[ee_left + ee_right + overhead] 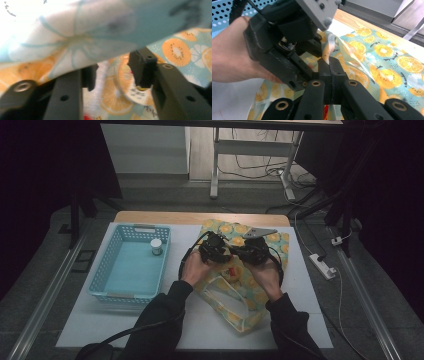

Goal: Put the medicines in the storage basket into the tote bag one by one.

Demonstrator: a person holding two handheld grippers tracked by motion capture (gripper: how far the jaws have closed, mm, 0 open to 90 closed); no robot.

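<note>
A cloth bag printed with orange slices on pale blue lies on the white mat, right of centre. Both grippers meet over its upper middle. My right gripper is shut, and in the right gripper view its jaws pinch a raised edge of the bag's fabric. My left gripper faces it from the left, its body close in front of the right one. In the left gripper view the left gripper stands open with a gap, lifted fabric draped over the left jaw, more print beneath.
A light blue perforated basket stands at the left of the mat, with a small white-lidded jar in its far right corner. A wooden table edge runs behind. A power strip lies on the floor at right.
</note>
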